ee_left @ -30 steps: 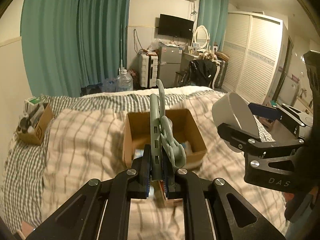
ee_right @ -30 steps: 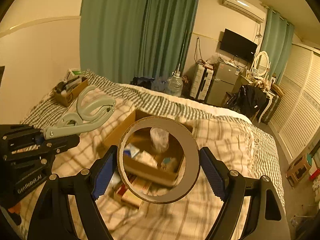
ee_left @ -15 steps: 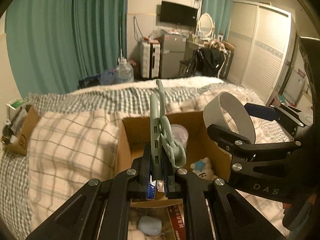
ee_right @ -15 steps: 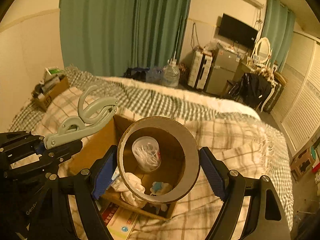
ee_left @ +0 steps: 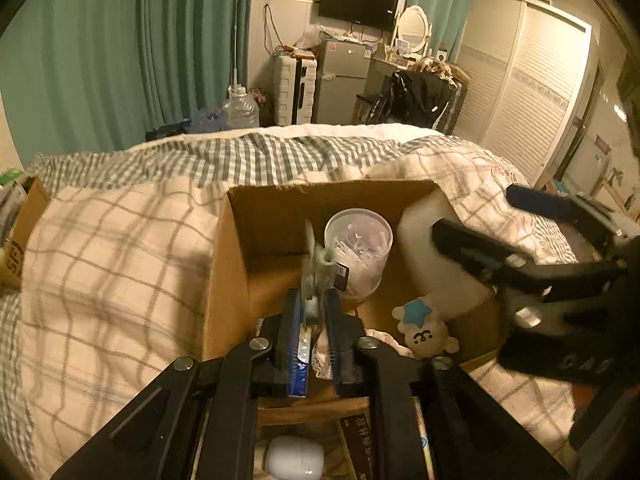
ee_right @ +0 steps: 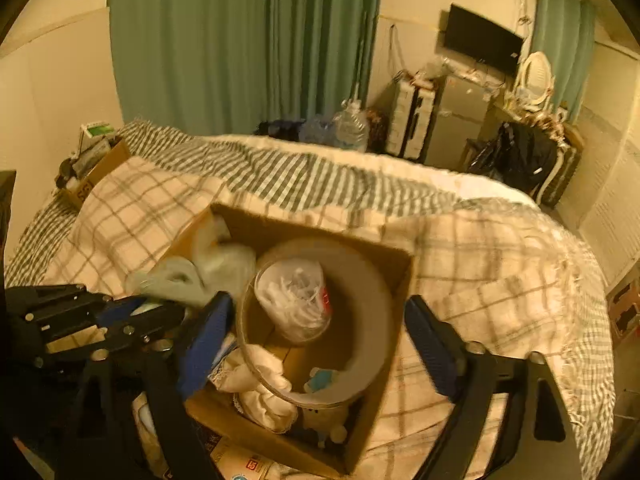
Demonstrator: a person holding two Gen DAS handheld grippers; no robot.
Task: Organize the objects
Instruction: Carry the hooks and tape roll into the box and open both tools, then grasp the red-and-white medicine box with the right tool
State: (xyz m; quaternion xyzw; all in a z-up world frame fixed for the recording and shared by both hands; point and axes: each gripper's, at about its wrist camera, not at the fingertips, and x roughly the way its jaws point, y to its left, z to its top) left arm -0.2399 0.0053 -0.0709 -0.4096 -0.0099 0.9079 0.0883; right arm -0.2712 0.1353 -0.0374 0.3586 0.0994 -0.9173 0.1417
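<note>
A brown cardboard box (ee_left: 228, 264) (ee_right: 394, 344) sits on the plaid bed. Inside stand a clear plastic cup of cotton swabs (ee_left: 358, 254) (ee_right: 296, 300) and a small white plush with a blue star (ee_left: 424, 326). My left gripper (ee_left: 314, 320) is over the box's near edge with its jaws slightly parted; the blurred grey-green clip (ee_left: 316, 280) (ee_right: 172, 280) is between them, tilting forward. My right gripper (ee_right: 316, 336) is spread wide around a tape roll (ee_right: 360, 320) (ee_left: 432, 256), which is blurred and low in the box; I cannot tell whether the pads still touch it.
A second small cardboard box (ee_right: 94, 174) with items sits at the bed's far left. A white oval object (ee_left: 296, 458) and a book lie on the bed in front of the box. A water jug, suitcase, fridge and wardrobe stand beyond the bed.
Both grippers moved forward and down over the box. The left jaws have parted and the clip has tipped forward. The right jaws have spread and the tape roll sits lower in the box.
</note>
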